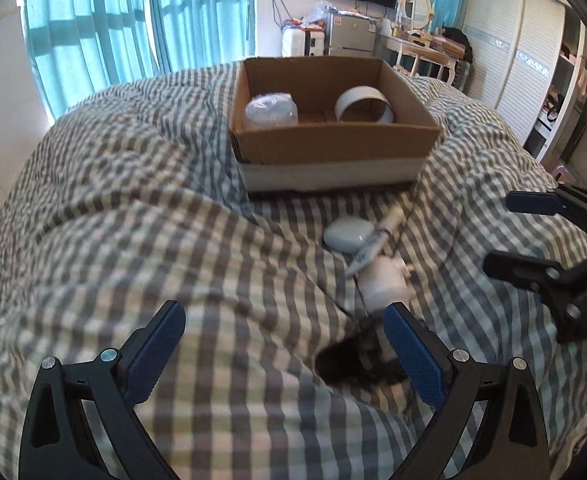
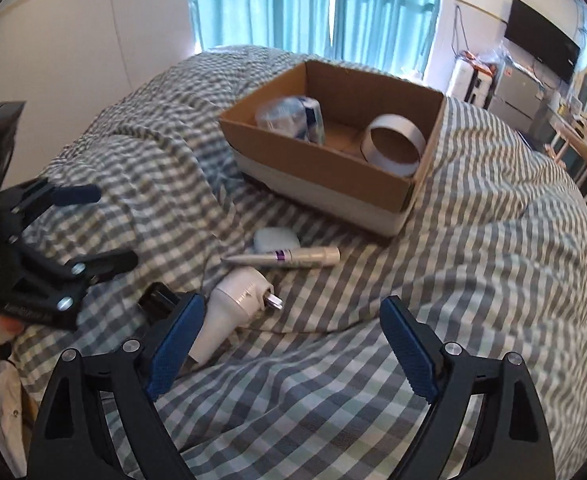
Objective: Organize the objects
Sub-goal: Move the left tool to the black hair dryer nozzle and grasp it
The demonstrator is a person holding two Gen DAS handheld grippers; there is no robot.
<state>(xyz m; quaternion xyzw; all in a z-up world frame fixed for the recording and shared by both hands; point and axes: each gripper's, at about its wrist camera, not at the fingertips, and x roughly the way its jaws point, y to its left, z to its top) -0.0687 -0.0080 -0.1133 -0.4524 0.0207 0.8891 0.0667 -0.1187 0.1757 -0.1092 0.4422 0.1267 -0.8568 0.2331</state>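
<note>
Risk: soft gingham duvet (image 2: 473,240) sags, so the white charger (image 2: 229,300) or pen (image 2: 285,258) may roll or get pinched with fabric. Both lie at 6 o'clock of the cardboard box (image 2: 321,168). Right gripper (image 2: 291,344) hovers low, spread wide, empty; left gripper (image 1: 285,344) likewise released, empty.

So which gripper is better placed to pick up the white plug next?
Probably the right gripper: the white plug lies just ahead, beside its left jaw, jaws open. The left gripper is open too, but the plug sits off past its right jaw.
</note>
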